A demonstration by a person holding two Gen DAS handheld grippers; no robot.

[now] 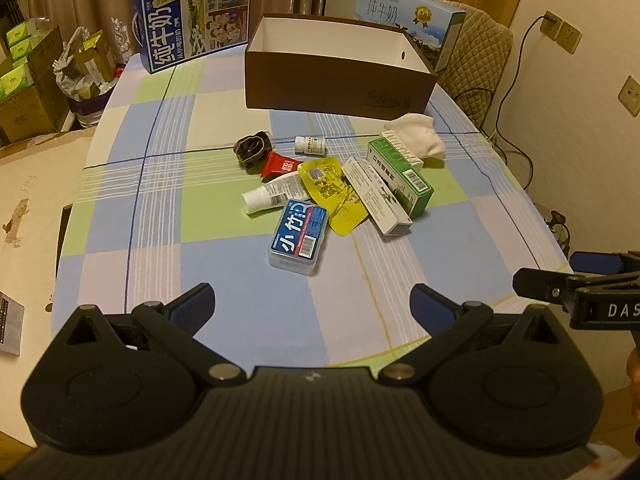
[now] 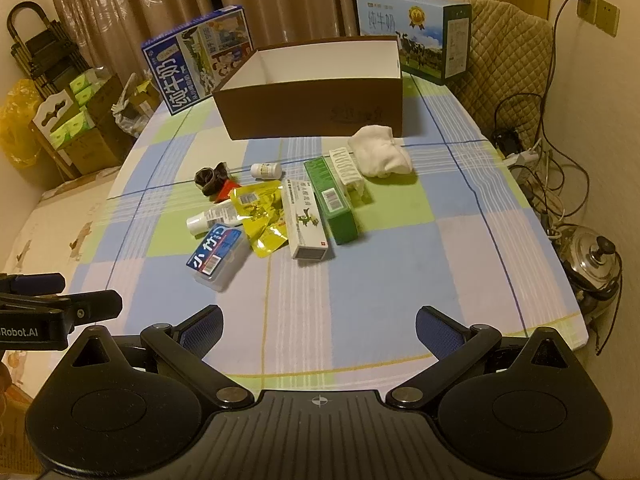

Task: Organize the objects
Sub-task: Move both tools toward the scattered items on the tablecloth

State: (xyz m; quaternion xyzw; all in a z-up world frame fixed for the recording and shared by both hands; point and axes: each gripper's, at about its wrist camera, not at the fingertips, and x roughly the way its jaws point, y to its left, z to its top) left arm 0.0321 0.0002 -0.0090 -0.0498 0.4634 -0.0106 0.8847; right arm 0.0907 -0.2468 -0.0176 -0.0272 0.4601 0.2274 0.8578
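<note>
A pile of small items lies mid-table: a blue clear case (image 1: 299, 236) (image 2: 216, 254), a white tube (image 1: 272, 195), yellow pouches (image 1: 332, 188) (image 2: 262, 216), a white long carton (image 1: 376, 196) (image 2: 306, 220), a green box (image 1: 402, 174) (image 2: 332, 200), a white cloth (image 1: 418, 134) (image 2: 382, 152), a small white bottle (image 1: 310, 145) (image 2: 265, 170), a red packet (image 1: 280, 164) and a dark bundle (image 1: 253, 148) (image 2: 211, 179). An open brown box (image 1: 336, 80) (image 2: 316, 108) stands behind them, empty inside. My left gripper (image 1: 312, 306) and right gripper (image 2: 319, 326) are open and empty, near the front edge.
Two milk cartons stand at the back, blue (image 1: 192, 16) (image 2: 198, 58) and light blue (image 1: 412, 14) (image 2: 416, 46). A padded chair (image 2: 508, 64) and cables (image 2: 552, 184) are at the right. Cardboard boxes (image 1: 28, 80) are on the floor at the left.
</note>
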